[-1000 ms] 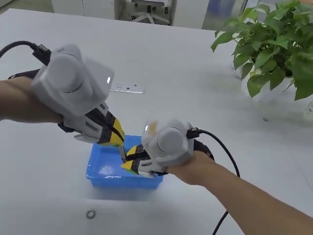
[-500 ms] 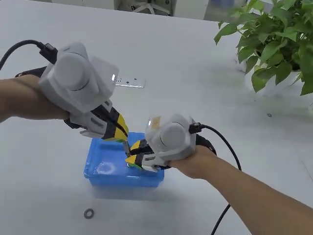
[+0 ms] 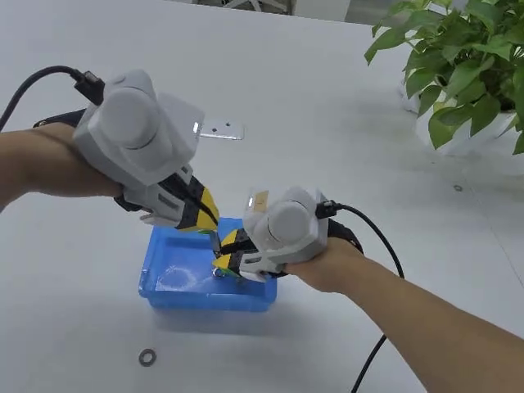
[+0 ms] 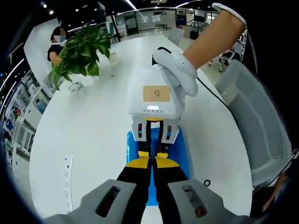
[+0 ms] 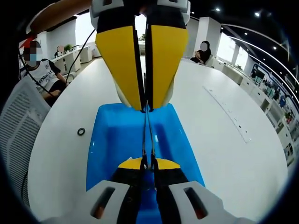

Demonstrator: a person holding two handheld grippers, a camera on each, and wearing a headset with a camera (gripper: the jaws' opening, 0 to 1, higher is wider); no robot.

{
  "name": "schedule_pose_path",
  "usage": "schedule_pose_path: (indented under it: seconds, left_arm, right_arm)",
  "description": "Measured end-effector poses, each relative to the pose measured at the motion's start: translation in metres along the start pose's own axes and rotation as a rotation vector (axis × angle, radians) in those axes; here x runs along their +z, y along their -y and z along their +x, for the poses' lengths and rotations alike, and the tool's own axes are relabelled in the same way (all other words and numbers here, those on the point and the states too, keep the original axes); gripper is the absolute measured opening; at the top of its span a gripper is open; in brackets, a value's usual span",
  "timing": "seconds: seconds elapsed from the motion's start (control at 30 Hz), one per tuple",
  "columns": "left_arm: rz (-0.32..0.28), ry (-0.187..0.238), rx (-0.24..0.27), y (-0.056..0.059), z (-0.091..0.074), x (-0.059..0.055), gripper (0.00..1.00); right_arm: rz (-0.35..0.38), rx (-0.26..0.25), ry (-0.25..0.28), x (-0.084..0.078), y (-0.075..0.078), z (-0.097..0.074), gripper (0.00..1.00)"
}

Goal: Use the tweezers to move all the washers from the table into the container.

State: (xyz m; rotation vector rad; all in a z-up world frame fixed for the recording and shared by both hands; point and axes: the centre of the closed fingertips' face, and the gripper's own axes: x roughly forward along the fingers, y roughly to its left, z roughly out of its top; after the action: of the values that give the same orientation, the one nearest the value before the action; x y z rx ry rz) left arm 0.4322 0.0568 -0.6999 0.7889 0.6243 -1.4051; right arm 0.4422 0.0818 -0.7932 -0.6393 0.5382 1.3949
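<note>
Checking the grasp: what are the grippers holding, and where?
The tweezers over the blue container: left gripper shut on one end, right gripper on the other.

On the table (image 3: 327, 147) the container (image 3: 205, 296) sits beneath the left gripper (image 3: 211, 233) and right gripper (image 3: 219, 266), tweezers (image 5: 147, 135) between them, one washer (image 3: 147, 357) before it, a plant (image 3: 458, 57) far right behind.

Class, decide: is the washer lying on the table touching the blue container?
Apart. The head view shows bare white table between the washer and the blue container's near wall.
</note>
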Motion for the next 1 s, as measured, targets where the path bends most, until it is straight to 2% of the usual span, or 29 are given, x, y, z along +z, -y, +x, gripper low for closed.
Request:
schedule_pose_path:
  seconds: [0.3, 0.63, 1.0]
  left_arm:
    - [0.002, -0.001, -0.003, -0.001, 0.003, -0.001, 0.05]
    - [0.007, -0.006, 0.003, -0.001, 0.000, -0.001, 0.06]
    - [0.017, -0.008, 0.012, 0.007, -0.012, 0.006, 0.05]
  right_arm:
    - [-0.004, 0.003, -0.012, -0.004, 0.001, 0.001, 0.10]
    - [-0.009, 0.000, -0.011, 0.000, 0.001, 0.000, 0.11]
    - [-0.017, -0.012, -0.002, 0.010, -0.005, -0.010, 0.11]
